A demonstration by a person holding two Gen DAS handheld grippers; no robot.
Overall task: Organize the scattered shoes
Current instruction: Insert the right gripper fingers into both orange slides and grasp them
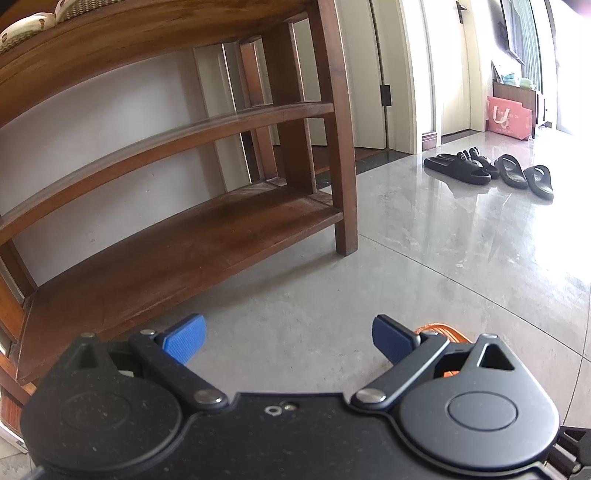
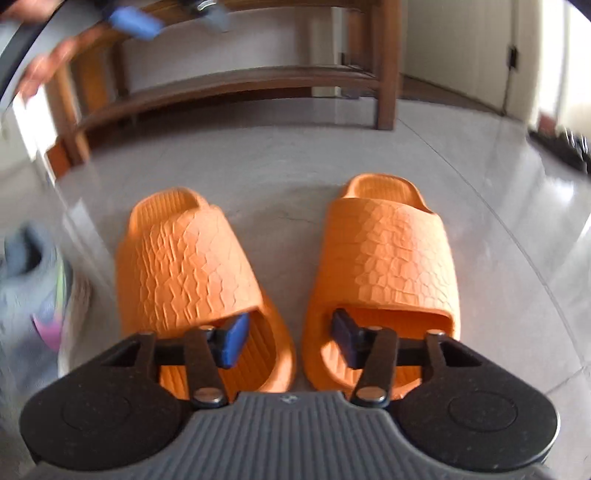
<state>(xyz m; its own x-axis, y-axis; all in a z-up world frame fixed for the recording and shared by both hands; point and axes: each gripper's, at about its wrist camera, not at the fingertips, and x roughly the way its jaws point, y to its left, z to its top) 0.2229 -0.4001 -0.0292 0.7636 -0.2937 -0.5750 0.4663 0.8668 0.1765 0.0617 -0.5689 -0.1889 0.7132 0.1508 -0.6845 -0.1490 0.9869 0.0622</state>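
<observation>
Two orange textured slippers (image 2: 188,266) (image 2: 384,254) lie side by side on the grey floor, toes toward the wooden shoe rack (image 2: 236,79). My right gripper (image 2: 288,339) hangs over their heels, jaws apart. One blue fingertip (image 2: 234,341) sits in the left slipper's foot opening and the other fingertip (image 2: 343,339) in the right one's. The slippers' inner walls lie between the pads, which stand clear of them. My left gripper (image 1: 288,339) is open with nothing between its pads, low in front of the rack's bottom shelf (image 1: 177,243). An orange slipper edge (image 1: 445,332) peeks from behind its right finger.
Several black slippers (image 1: 491,171) lie on the glossy floor far right, near a doorway and a pink bag (image 1: 508,118). A grey sneaker (image 2: 40,280) with coloured trim sits left of the orange pair. A patterned slipper (image 1: 26,31) rests on the rack's top. A person's hand (image 2: 48,62) shows at upper left.
</observation>
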